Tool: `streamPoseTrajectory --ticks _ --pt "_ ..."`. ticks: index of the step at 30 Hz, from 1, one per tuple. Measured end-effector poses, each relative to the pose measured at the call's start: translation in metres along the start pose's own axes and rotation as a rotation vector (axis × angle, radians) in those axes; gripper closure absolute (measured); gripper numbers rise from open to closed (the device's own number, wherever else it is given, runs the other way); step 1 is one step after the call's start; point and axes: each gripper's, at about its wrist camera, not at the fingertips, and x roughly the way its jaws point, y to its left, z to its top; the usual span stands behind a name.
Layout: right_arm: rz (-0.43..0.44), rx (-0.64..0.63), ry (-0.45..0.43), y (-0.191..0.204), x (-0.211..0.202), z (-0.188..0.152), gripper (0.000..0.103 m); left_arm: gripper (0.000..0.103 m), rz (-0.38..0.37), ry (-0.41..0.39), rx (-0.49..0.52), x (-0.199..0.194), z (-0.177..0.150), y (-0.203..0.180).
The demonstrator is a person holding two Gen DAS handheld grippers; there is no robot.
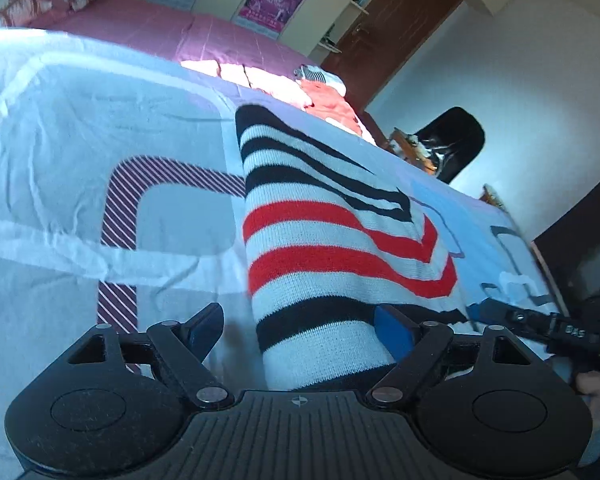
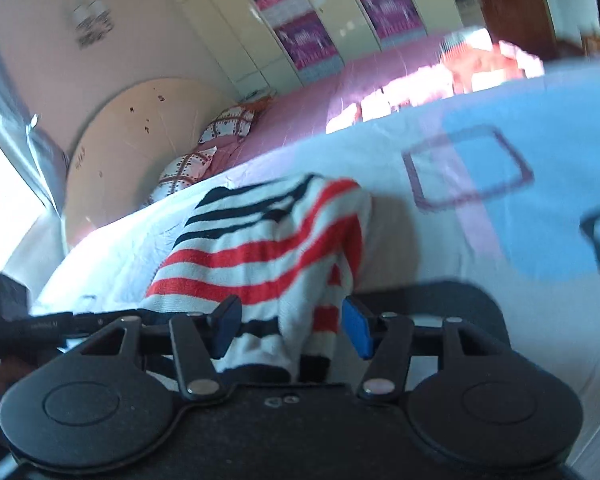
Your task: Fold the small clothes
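A small knit garment (image 1: 320, 248), white with black and red stripes, lies folded on the white and pale-blue sheet (image 1: 60, 140). My left gripper (image 1: 300, 332) stands open at its near end; the cloth lies between the jaws, and the left pad is clear of it. In the right wrist view the garment (image 2: 268, 240) is bunched, with a flap hanging between the blue pads of my right gripper (image 2: 293, 330), which is open and not pinching it. Each gripper shows at the edge of the other's view: the right gripper (image 1: 540, 324) and the left gripper (image 2: 40, 324).
Beyond the sheet (image 2: 500, 260) a pink bedspread (image 1: 160, 28) carries patterned pillows (image 1: 40, 0) and a pile of orange-red clothes (image 1: 328, 104). A black chair (image 1: 456, 136) and dark furniture (image 1: 580, 248) stand past the bed's right edge. Wardrobe doors (image 2: 300, 40) line the far wall.
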Motion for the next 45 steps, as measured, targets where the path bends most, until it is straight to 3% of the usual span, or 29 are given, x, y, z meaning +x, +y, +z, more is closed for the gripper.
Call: streamPoseTrajectory --ticks 2,5,7,14,21,33,39,45 --pt "0.062 0.109 0.058 -0.023 0.008 0.001 0.047 0.023 -0.077 0.062 -0.06 0.012 -0.003 0.01" --pt "0.141 0.202 0.105 -0.044 0.021 -0.004 0.047 0.024 -0.123 0.054 -0.082 0.017 -0.006 0.015" --pt "0.192 0.233 0.127 -0.05 0.032 -0.01 0.049 0.033 -0.134 0.053 -0.099 0.022 -0.004 0.017" --pt "0.258 0.222 0.144 -0.043 0.059 -0.003 0.059 0.036 -0.123 0.038 -0.067 0.035 0.005 0.009" --pt "0.238 0.177 0.142 -0.037 0.059 -0.001 0.066 0.042 -0.033 0.005 0.03 0.036 0.002 -0.008" --pt "0.093 0.113 0.093 0.011 0.042 0.003 0.069 0.055 -0.063 -0.045 0.099 0.015 0.004 -0.012" --pt "0.087 0.062 0.048 0.066 0.032 0.005 0.069 0.056 -0.089 -0.073 0.146 -0.026 0.021 -0.001" --pt "0.118 0.019 0.022 0.119 0.047 0.007 0.069 0.056 -0.069 -0.131 0.166 -0.089 0.038 0.034"
